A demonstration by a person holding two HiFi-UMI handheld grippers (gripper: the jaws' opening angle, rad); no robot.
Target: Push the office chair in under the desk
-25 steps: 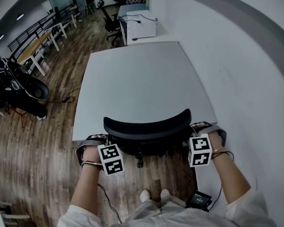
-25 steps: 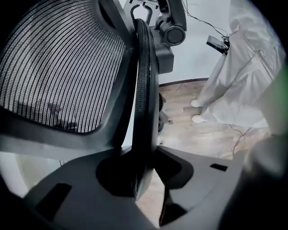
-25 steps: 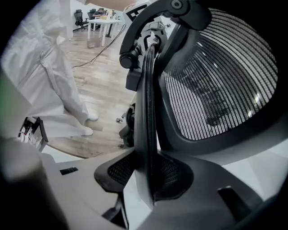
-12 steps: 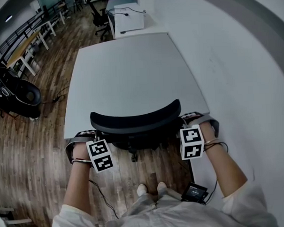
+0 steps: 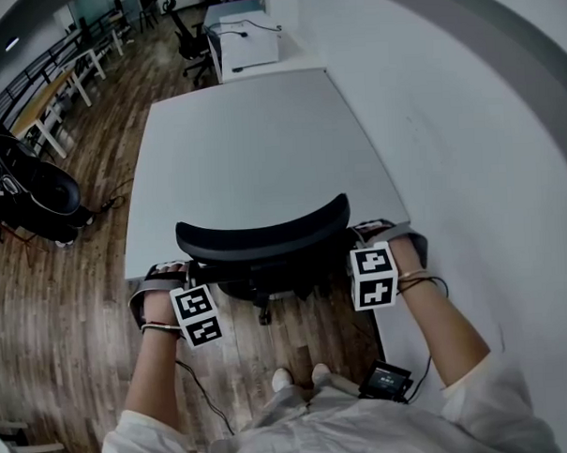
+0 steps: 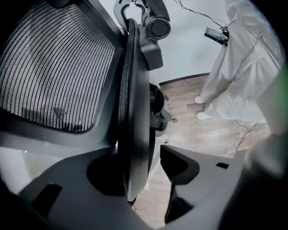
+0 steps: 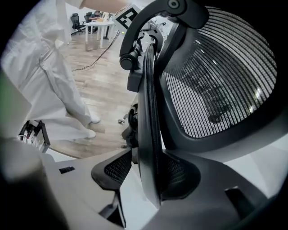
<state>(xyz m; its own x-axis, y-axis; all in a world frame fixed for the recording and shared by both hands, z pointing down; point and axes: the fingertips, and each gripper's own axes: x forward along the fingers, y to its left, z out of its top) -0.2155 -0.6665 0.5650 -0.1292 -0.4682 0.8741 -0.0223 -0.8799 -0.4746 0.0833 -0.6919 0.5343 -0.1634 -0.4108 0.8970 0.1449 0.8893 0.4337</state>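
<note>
Got the office chair (image 5: pixel 263 239) tucked under the tabletop (image 5: pixel 252 147) near edge. Just spread left gripper (image 6: pixel 144 166) and right gripper (image 7: pixel 144 175) open, straddling the backrest's side edges, not pinching.

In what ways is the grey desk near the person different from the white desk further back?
The grey desk has a bare top; the white desk carries dark cable-like items. The grey desk has the black mesh-backed office chair at its near edge; the white desk has a black chair beside it. Both are rectangular, on the wooden floor.
</note>
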